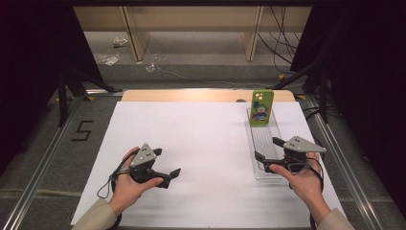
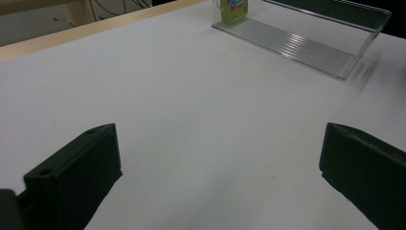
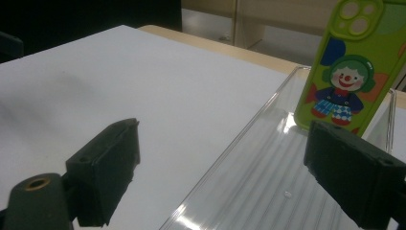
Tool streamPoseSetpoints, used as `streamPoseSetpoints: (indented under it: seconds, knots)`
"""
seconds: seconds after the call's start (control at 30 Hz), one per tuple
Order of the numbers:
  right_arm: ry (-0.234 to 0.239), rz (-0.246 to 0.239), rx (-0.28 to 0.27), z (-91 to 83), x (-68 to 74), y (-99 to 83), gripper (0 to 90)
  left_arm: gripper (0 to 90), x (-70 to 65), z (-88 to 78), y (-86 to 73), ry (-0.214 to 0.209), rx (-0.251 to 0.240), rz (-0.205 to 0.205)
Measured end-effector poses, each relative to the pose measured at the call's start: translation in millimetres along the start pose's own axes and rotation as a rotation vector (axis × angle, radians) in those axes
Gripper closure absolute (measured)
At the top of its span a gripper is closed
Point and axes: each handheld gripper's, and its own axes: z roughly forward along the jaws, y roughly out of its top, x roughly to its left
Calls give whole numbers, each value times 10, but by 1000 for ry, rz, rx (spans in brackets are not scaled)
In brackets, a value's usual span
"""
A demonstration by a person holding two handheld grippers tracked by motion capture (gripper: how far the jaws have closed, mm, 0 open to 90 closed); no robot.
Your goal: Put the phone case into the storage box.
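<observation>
The tray (image 1: 265,143) lies on the sheet (image 1: 201,143) that covers the desk (image 1: 206,95), toward the sheet's right edge. The phone case (image 1: 262,108) stands upright in the tray's far end. The right gripper (image 1: 267,148) hangs over the tray's near end. The left gripper (image 1: 167,163) sits well left of the tray, above the sheet.
</observation>
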Motion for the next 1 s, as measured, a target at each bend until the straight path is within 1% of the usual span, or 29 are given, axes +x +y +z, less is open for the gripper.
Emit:
streamPoseSetpoints:
  seconds: [0.43,0.6,1.0]
  knots:
    - [1,-4,0,-70,0,-81,132,0,2,-1,-1,0,2,1]
    - [0,-7,-14,-100,-1,-102,133,0,4,-1,-1,1,1,0]
    - [4,-13,-30,-148,6,-159,134,0,4,-1,-2,1,2,2]
